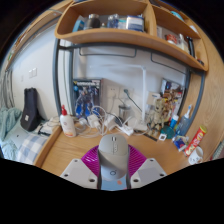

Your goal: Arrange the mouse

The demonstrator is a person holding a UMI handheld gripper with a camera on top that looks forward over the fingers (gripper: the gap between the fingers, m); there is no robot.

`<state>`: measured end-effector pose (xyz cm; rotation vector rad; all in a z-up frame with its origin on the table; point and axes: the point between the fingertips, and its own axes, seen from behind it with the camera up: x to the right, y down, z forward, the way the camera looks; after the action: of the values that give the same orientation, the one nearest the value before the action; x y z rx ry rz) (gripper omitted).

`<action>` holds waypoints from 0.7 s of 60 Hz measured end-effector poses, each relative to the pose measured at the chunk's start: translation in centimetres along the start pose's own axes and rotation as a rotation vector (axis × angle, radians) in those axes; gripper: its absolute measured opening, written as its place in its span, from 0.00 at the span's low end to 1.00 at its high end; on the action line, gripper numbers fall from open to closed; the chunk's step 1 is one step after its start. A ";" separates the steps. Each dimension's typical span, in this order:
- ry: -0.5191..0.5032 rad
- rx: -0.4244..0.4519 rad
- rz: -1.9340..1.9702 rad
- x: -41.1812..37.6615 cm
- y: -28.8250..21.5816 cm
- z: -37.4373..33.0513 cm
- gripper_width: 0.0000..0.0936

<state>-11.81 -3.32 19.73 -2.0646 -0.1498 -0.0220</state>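
A grey computer mouse [113, 153] sits between my gripper's two fingers, its scroll wheel facing up and its nose pointing away. Both magenta pads [93, 160] press against its sides. My gripper [113, 162] is shut on the mouse and holds it above the wooden desk [62, 150], near the front edge. The lower part of the mouse is hidden by the gripper body.
Beyond the mouse, the back of the desk is crowded: a white bottle with a red cap [67, 122], a power strip with cables [110, 125], bottles and small items at the right [170, 125]. A black bag [31, 108] stands at left. A wooden shelf [110, 36] hangs above.
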 end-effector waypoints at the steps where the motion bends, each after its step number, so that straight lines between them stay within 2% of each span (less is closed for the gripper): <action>1: 0.008 -0.014 0.002 0.6 0.7 0.5 0.35; 12: 0.046 -0.183 0.054 3.6 10.2 5.8 0.35; 18: 0.034 -0.246 0.075 3.3 14.0 7.8 0.35; 28: 0.011 -0.288 0.094 2.3 17.4 9.7 0.35; 31: 0.005 -0.305 0.098 1.9 18.5 10.1 0.38; 36: 0.005 -0.284 0.123 1.7 18.4 10.4 0.42; 42: 0.008 -0.279 0.148 1.8 18.4 10.4 0.50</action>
<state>-8.41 -2.74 -1.20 -2.3492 0.0128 0.0419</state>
